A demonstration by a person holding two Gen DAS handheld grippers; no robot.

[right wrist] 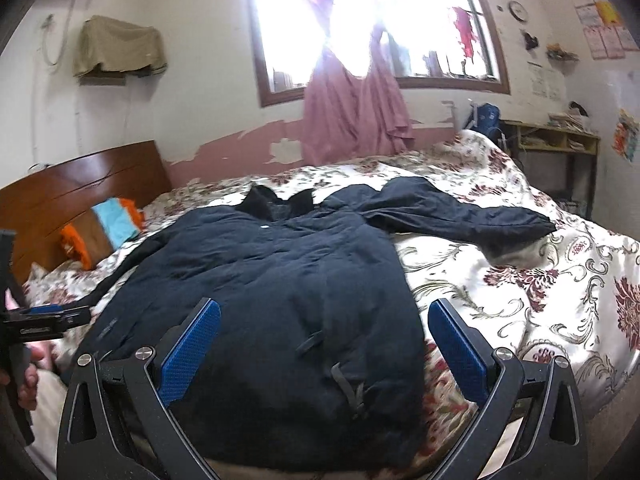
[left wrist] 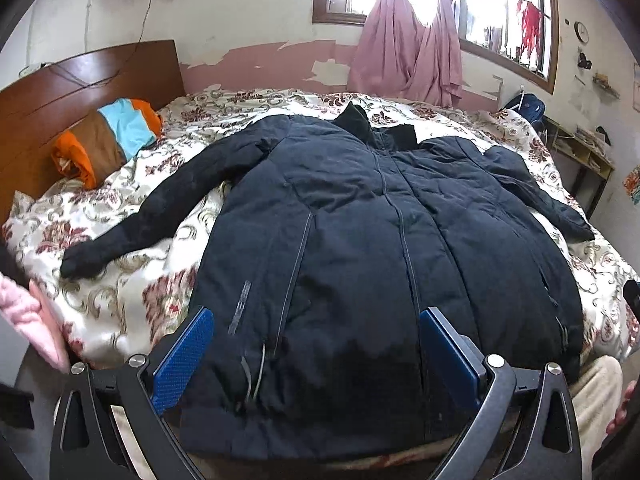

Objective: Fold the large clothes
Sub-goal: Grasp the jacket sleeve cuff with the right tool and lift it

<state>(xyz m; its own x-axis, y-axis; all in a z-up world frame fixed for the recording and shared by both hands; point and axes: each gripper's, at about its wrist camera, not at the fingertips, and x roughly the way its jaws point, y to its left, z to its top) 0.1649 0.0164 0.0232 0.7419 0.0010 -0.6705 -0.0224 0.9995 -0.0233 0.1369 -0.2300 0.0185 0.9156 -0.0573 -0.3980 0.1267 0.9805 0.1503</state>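
- Nearest the lenses, the hem of the dark navy coat (left wrist: 360, 240) hangs at the near edge of the bed (left wrist: 132, 300), directly under both grippers; the coat lies front up and spread flat, and fills most of each view.
- Its long axis runs straight away from the person, hem close and collar (left wrist: 376, 130) far, toward the window wall, so either gripper meets the bottom edge first and the collar last.
- Across that axis the two sleeves splay outward: the left sleeve (left wrist: 160, 208) angles down toward the person's left, and the right sleeve (right wrist: 460, 212) stretches out to the right over the floral cover.
- By my reading, a first fold inward turns on this spread, since each sleeve lies well apart from the body panel on its own side and the nearer gripper is the one on that side.
- Left gripper (left wrist: 316, 356) hovers over the left half of the hem, its blue pads (left wrist: 182, 356) wide apart with nothing between them but coat below.
- Right gripper (right wrist: 324, 352) hovers above the hem's right corner, fingers likewise spread and empty; its right pad (right wrist: 458, 352) sits over bare bed cover just beside the coat's edge.
- Smallest of note, a pocket zip pull (right wrist: 352, 388) lies just ahead of the right gripper.
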